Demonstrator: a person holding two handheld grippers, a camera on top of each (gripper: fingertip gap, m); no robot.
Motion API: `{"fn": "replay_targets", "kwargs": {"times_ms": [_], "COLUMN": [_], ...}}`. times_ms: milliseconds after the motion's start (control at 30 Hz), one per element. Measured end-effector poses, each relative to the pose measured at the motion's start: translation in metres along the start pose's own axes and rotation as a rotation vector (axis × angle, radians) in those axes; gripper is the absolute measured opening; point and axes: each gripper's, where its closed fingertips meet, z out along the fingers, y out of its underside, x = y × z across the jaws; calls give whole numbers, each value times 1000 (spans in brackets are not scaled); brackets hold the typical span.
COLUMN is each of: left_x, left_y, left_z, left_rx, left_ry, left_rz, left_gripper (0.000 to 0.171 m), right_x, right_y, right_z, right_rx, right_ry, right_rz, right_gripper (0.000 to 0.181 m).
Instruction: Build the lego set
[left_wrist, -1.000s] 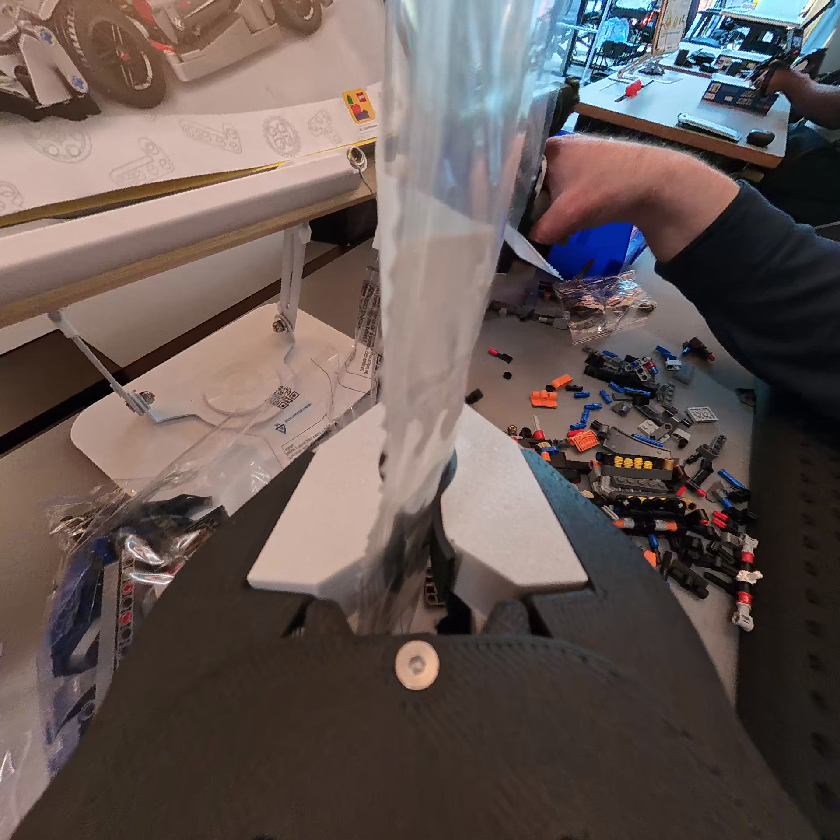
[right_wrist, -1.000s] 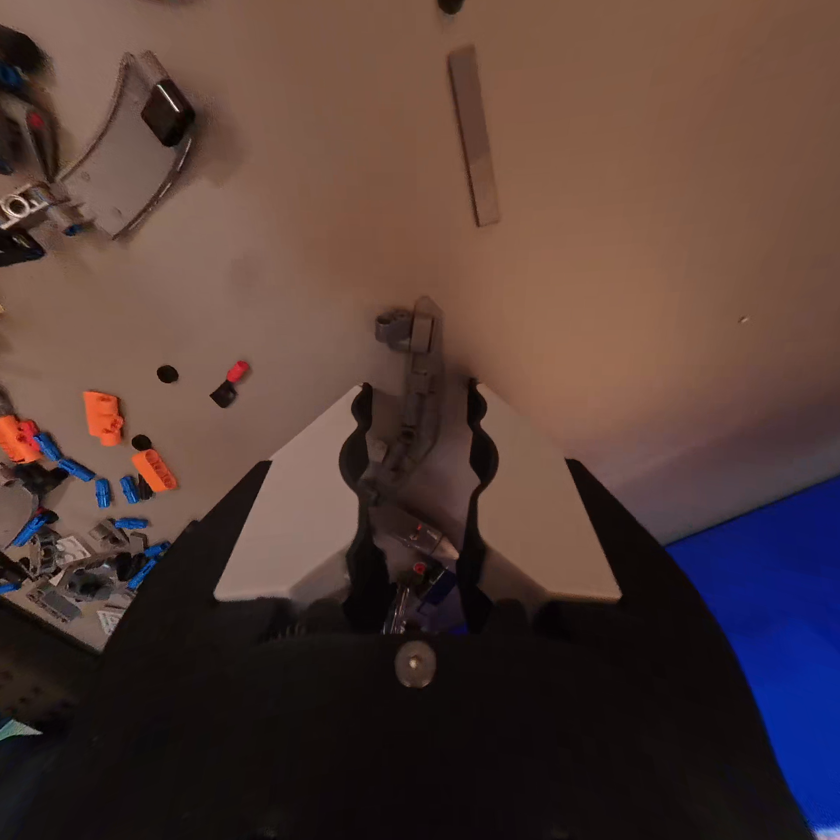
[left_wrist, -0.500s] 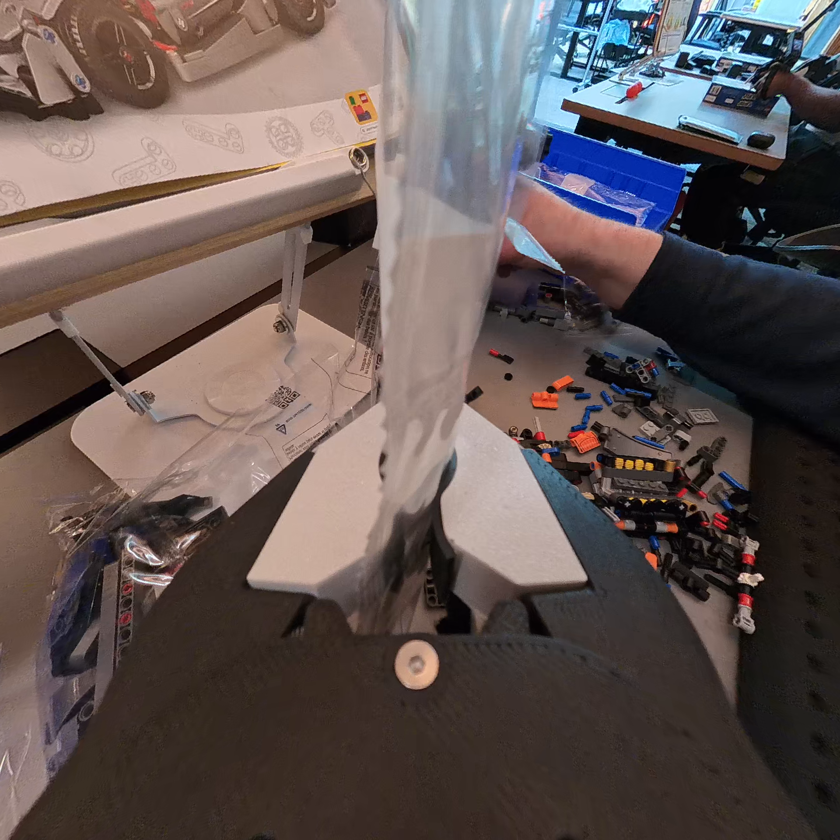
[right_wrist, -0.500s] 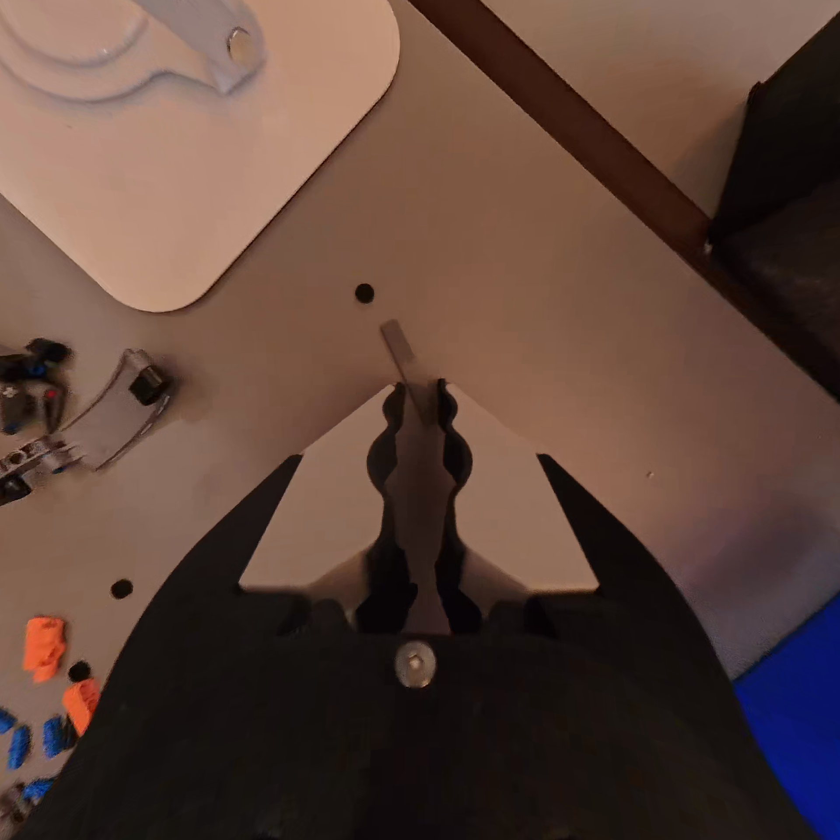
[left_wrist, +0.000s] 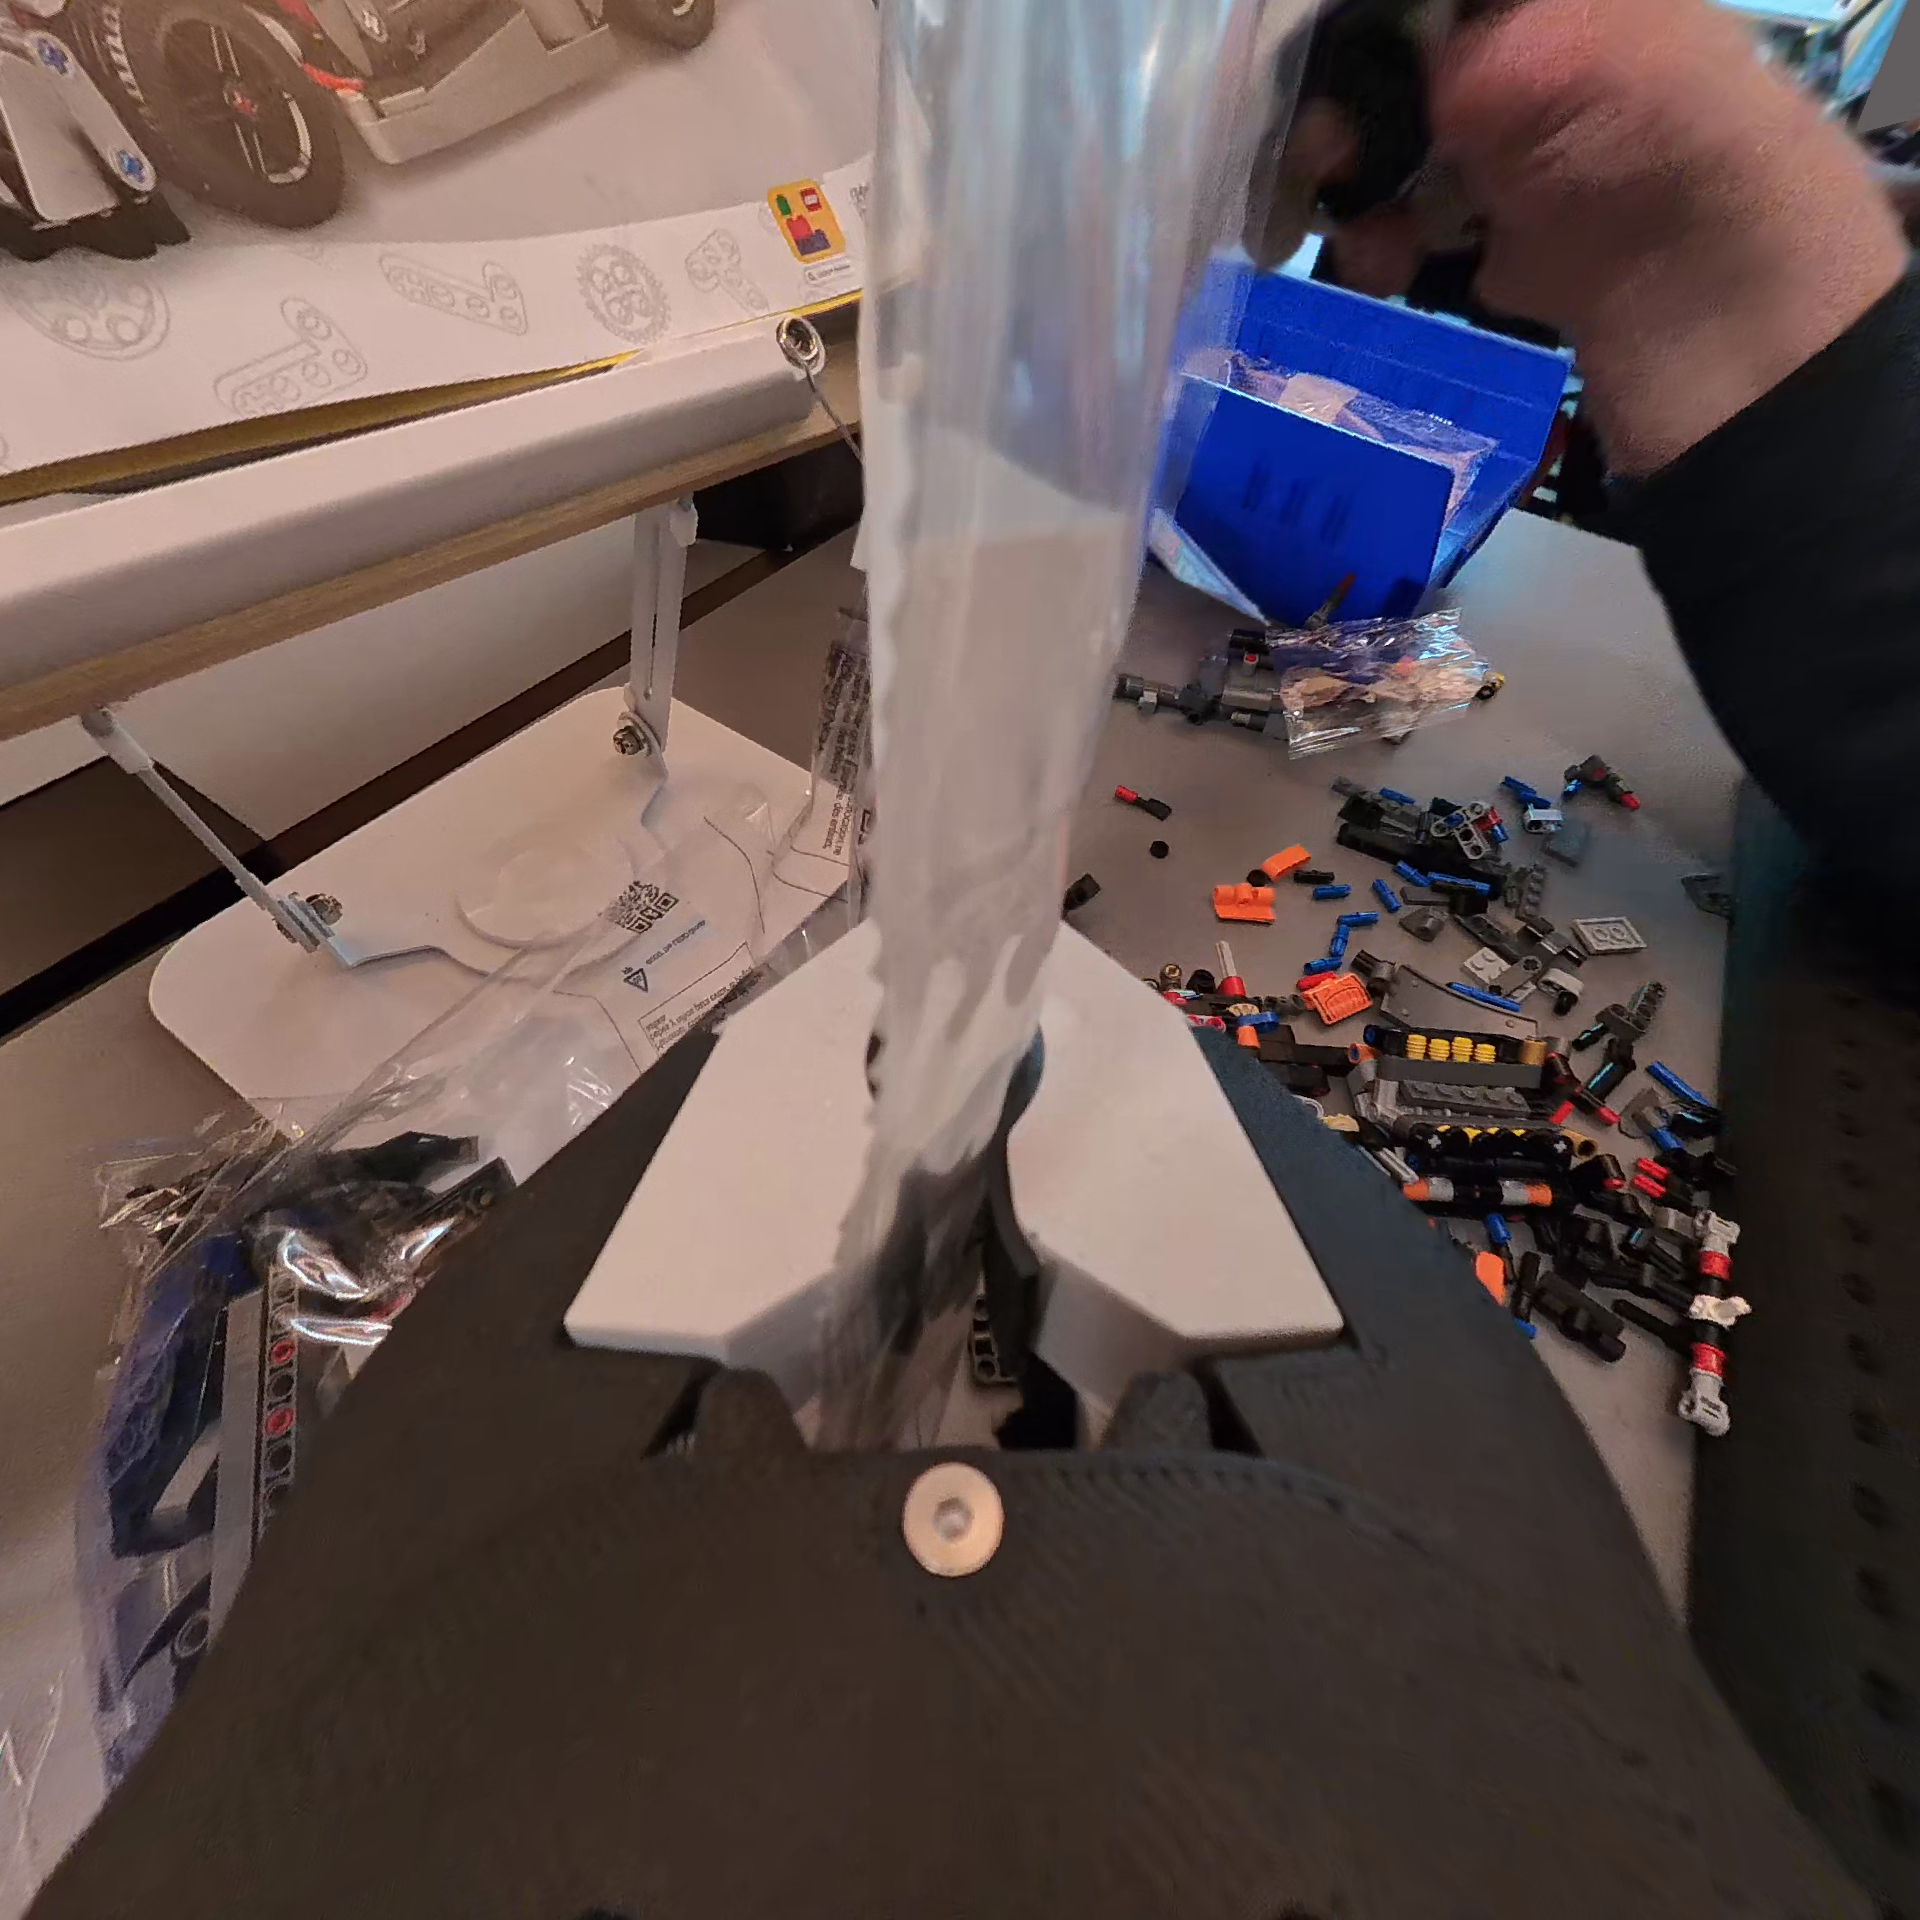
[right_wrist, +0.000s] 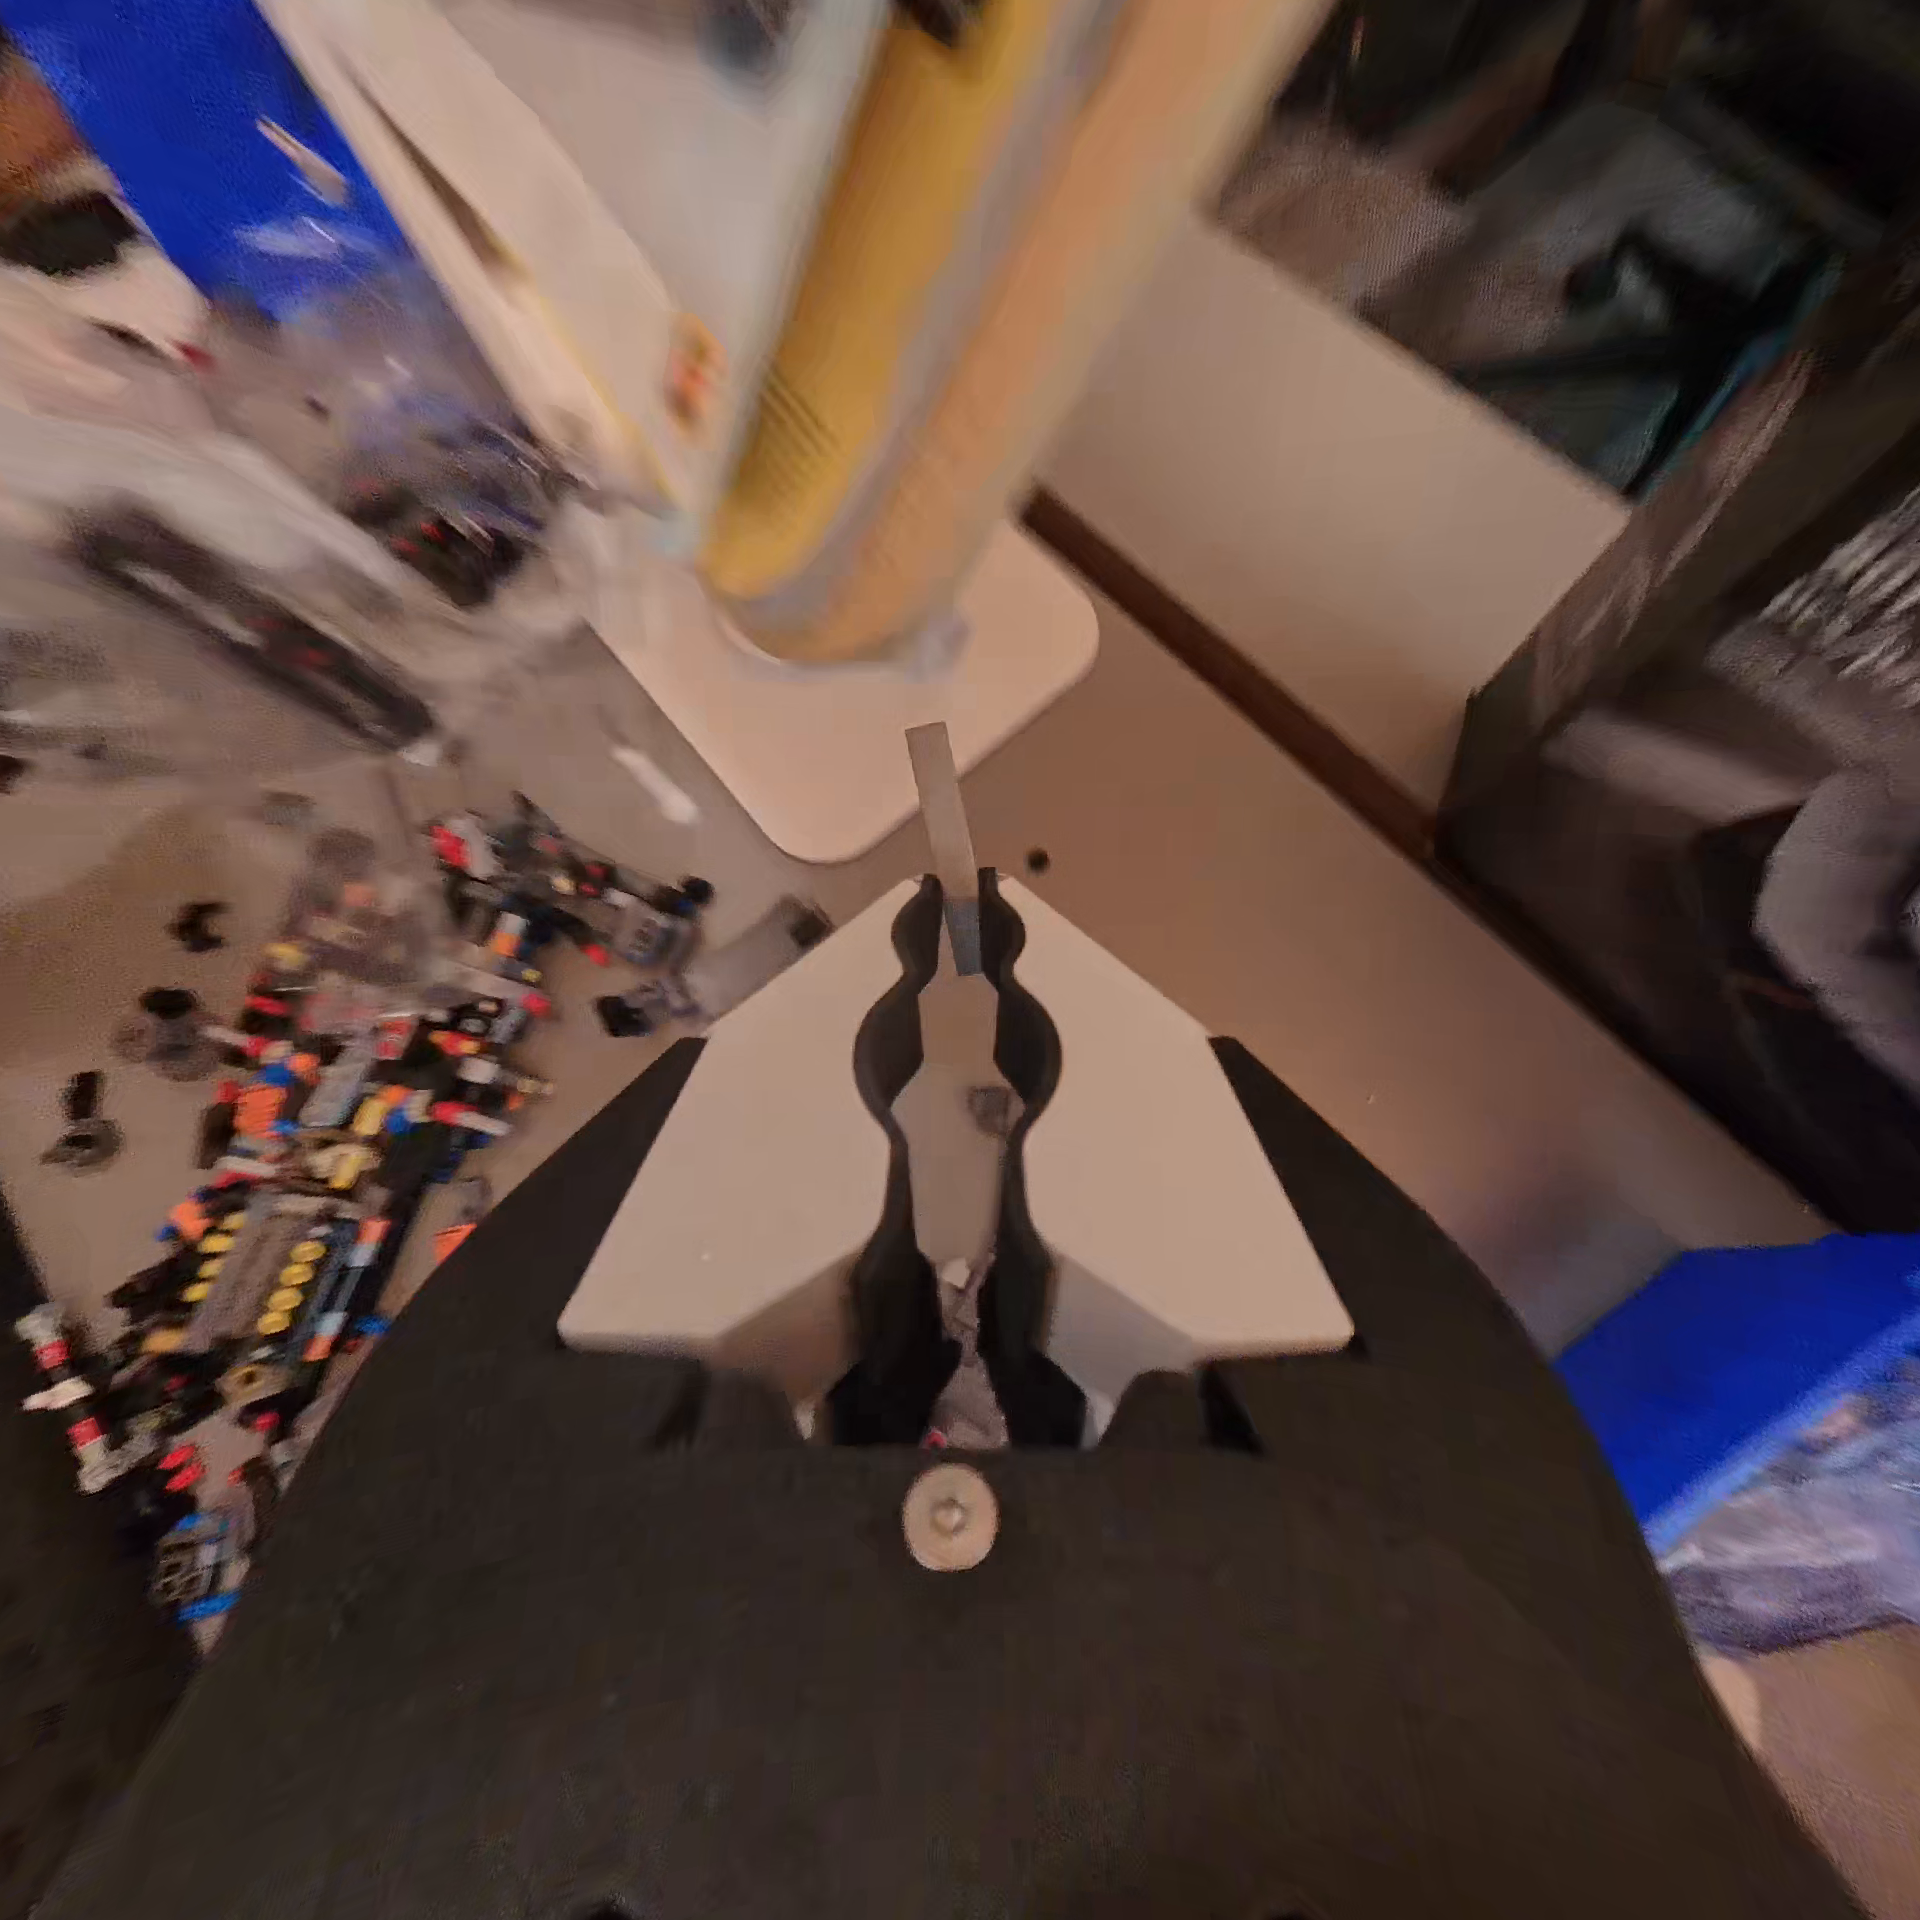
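The build is judged to be at an early, sorting stage: most pieces (left_wrist: 1475, 1101) are spread loose over the table (left_wrist: 1174, 748), one small grey assembly (left_wrist: 1205, 691) is seen beside a crumpled wrapper (left_wrist: 1371, 675), and no finished model is visible. A clear bag (left_wrist: 997, 520) is clamped between the closed fingers of the left gripper (left_wrist: 951, 1049) and held upright; it looks emptied, though its lower end is hidden between the fingers. A thin grey strip (right_wrist: 943, 821) is pinched at the very tips of the right gripper (right_wrist: 958, 883), lifted clear of the table. An unopened bag of parts (left_wrist: 239, 1278) lies at the left, so further bags are thought to remain. In the left wrist view a hand (left_wrist: 1621, 218) in a dark sleeve is seen high at the right, blurred. The table is a plain light-grey top; on it stands a white stand (left_wrist: 499, 821) carrying the instruction book (left_wrist: 416, 208), and a blue bin (left_wrist: 1340, 468) sits at the far edge. The right wrist view is smeared by motion; dark furniture beyond the table edge cannot be made out further.
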Motion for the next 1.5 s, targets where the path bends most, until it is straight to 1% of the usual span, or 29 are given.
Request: {"fn": "replay_targets", "kwargs": {"times_ms": [100,200,300,367,467,567,633,733,800,867,933,1033,1133,1233,1367,1433,1500], "left_x": [3,8,15,20,25,30,32,35,35,37,38,39,39,39,38,33,32], "left_y": [0,1,1,2,6,10,11,12,13,12,13,13,16,17,14,13,8], "left_z": [2,5,8,11,14,17,19,21,21,21,21,22,24,25,23,20,16], "left_rx": [-8,-22,-36,-52,-86,-119,-132,-133,-139,-138,-142,-141,-157,-158,-139,-136,-107], "left_ry": [6,8,13,15,6,-2,-4,7,1,6,10,16,16,19,24,5,12], "left_rz": [10,34,80,109,159,205,220,236,250,260,266,270,276,273,255,240,220], "left_gripper": [0,0,0,0,0,0,0,0,0,0,0,0,0,0,0,0,0], "right_x": [-47,-101,-142,-156,-169,-161,-160,-148,-141,-141,-134,-138,-136,-135,-141,-139,-134], "right_y": [-43,-70,-82,-81,-78,-67,-53,-42,-41,-39,-42,-36,-25,-28,-39,-53,-68], "right_z": [-49,-79,-85,-79,-71,-61,-55,-47,-43,-39,-40,-41,-33,-29,-36,-45,-57], "right_rx": [162,274,311,289,251,146,61,-34,-55,-69,-68,-88,-140,-127,-42,52,158], "right_ry": [-51,-91,-109,-103,-86,5,18,81,126,117,167,120,84,81,49,59,45], "right_rz": [-142,-304,-430,-488,-556,-607,-663,-674,-671,-668,-672,-652,-623,-608,-592,-583,-519], "right_gripper": [4,4,4,4,4,4,4,4,4,4,4,4,5,10,12,12,11]}}
